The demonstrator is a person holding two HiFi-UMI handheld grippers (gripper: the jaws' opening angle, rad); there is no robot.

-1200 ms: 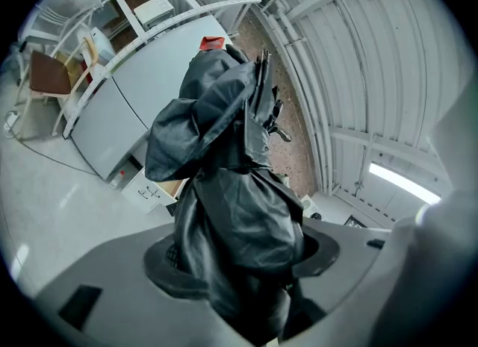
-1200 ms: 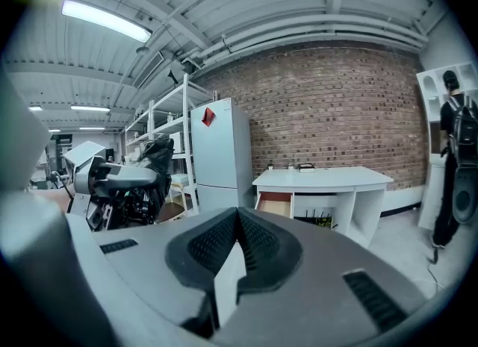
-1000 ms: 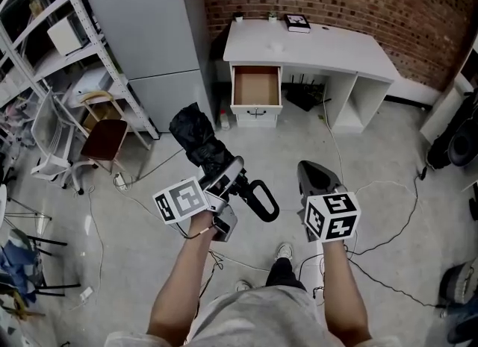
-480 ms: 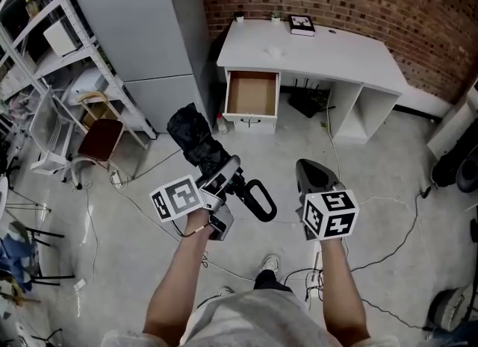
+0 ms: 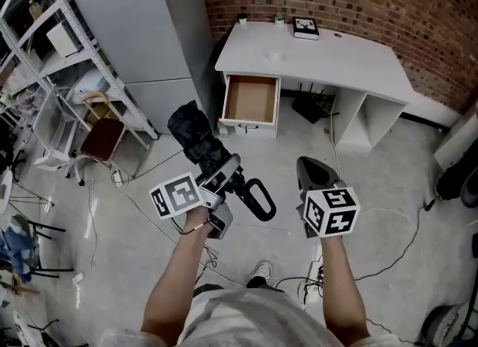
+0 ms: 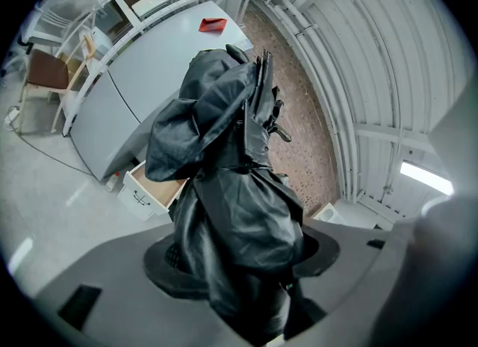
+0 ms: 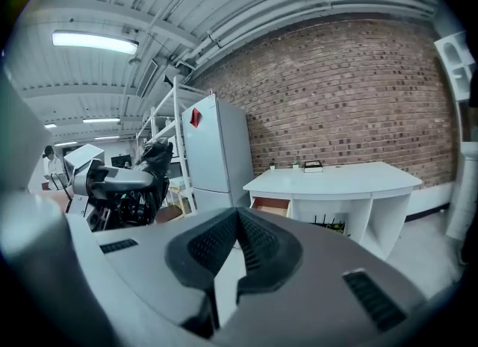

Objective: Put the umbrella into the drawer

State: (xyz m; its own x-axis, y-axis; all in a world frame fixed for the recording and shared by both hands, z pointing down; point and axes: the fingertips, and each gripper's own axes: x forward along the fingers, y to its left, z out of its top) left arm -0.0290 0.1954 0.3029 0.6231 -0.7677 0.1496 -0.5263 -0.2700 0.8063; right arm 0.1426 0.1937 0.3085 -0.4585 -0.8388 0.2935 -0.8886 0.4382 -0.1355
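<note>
While the drawer [image 5: 251, 99] stands open under the counter [image 5: 328, 51], at the end nearest the grey cabinet [image 5: 142, 32] and well apart from me, the umbrella [image 5: 196, 138] is in the air in my left tool [image 5: 219, 172]. Its jaws are clamped on the folded bundle near the handle end. The hooked handle [image 5: 258, 199] points back toward me and the loose black canopy projects forward. My right tool [image 5: 314, 175] is closed, pad tips touching, with nothing in it.

Hazards, as judged from this position:

1. Pivot in the grip. Most of the umbrella lies ahead of the jaws, and they bite on slack fabric. A quick tilt could let the bundle rotate or slide out.
2. Snagging. The canopy is not strapped tight and its folds bulge sideways. They may catch on the drawer's front edge or the counter's underside, leaving part of the umbrella outside.
3. Fit. The drawer may be short for the umbrella. A straight drop could jam it; an angled entry appears safer.
4. Drawer travel. A push with the tip against the back wall could slide the drawer shut.
5. Footing. Cables [image 5: 418, 219] cross the floor between me and the counter. A caught foot would jolt both tools.
</note>
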